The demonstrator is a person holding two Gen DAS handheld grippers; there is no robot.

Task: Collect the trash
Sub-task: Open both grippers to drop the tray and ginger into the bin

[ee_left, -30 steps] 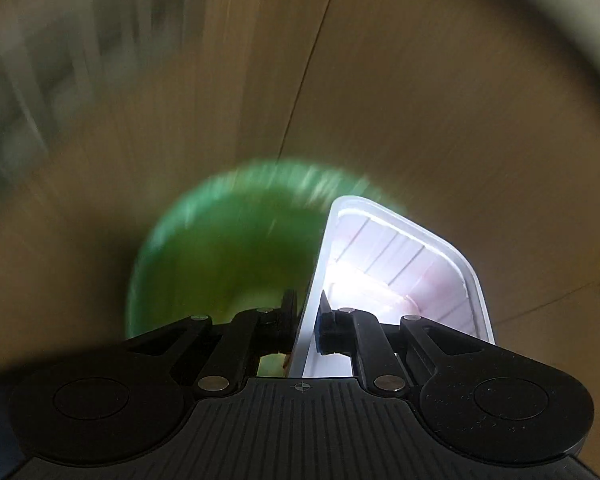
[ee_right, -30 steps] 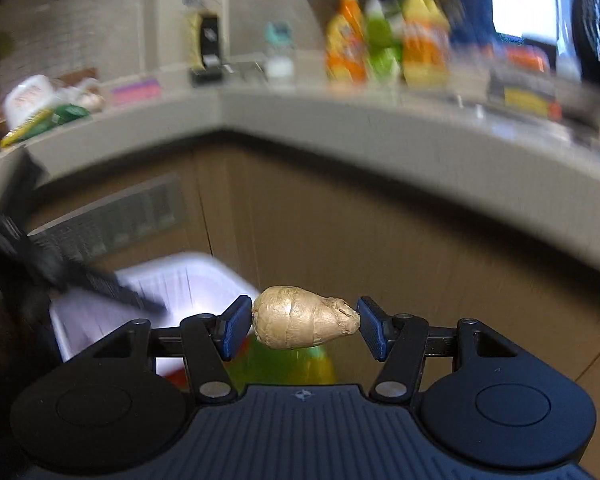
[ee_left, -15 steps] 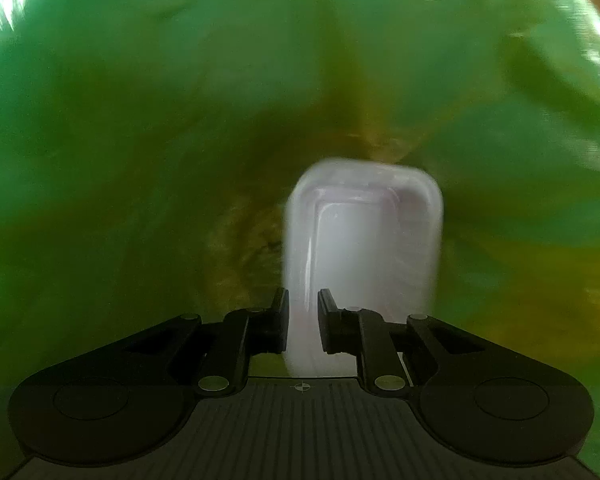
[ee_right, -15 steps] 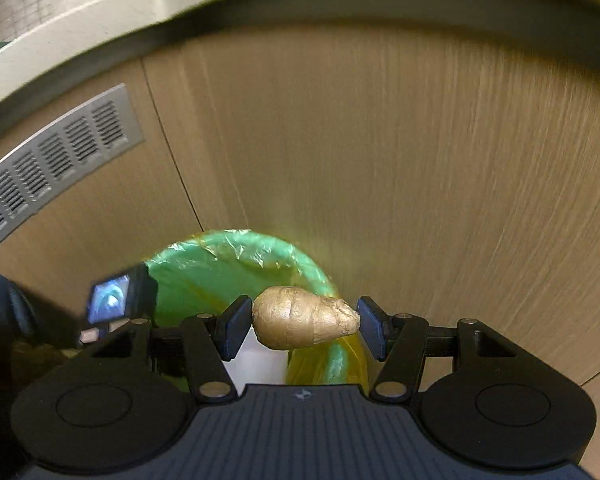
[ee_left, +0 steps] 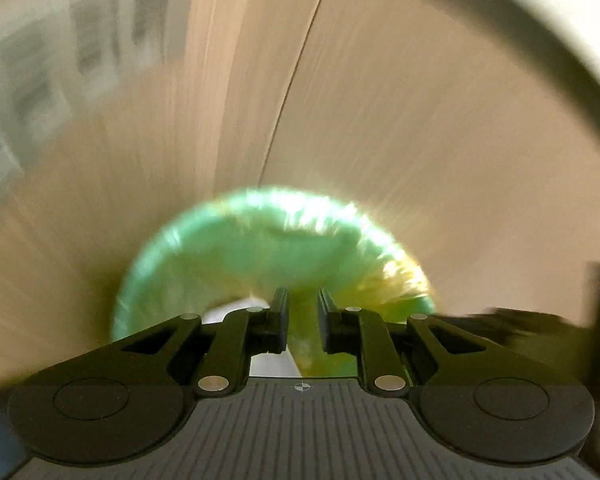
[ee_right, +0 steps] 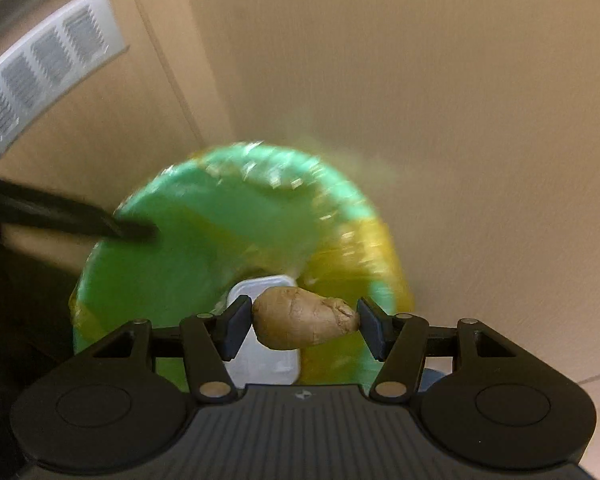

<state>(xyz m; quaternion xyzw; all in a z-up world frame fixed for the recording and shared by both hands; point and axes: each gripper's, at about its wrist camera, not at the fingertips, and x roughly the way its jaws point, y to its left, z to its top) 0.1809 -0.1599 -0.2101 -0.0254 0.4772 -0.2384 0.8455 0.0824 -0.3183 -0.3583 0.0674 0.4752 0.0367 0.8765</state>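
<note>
Below the left claw [ee_left: 302, 322], in the left wrist view, sits the bin [ee_left: 228, 248], lined with a green bag. The view is heavily blurred. The claw's jaws stand slightly apart with nothing between them; only the liner shows through the gap. A white patch, likely the tray [ee_left: 230, 312], shows behind the left finger inside the bin, so that piece of trash appears deposited. A dark blurred shape at the right edge is probably the right claw, though this cannot be confirmed. Tan cabinet panels [ee_left: 420, 120] fill the far field.

Over the same bin [ee_right: 188, 264], in the right wrist view, the right claw [ee_right: 305, 326] is clamped on a ginger root [ee_right: 304, 322], pads pressing each end of the piece. The root hangs above the near part of the bin opening, directly over the white tray [ee_right: 266, 364] lying inside the liner. The left claw's black finger [ee_right: 100, 222] reaches over the left rim. A vent grille [ee_right: 40, 64] is set in the cabinet at far left.

Hazards from this position:
- Release off-centre: the root sits toward the near rim; opening too soon may drop it on the floor.
- Rebound: the root may strike the tray and bounce out.
- Collision: both claws share the bin opening; a lateral move by either may cause contact.
- End-on grip: the root is held by its tips and may pivot or slip out early.
</note>
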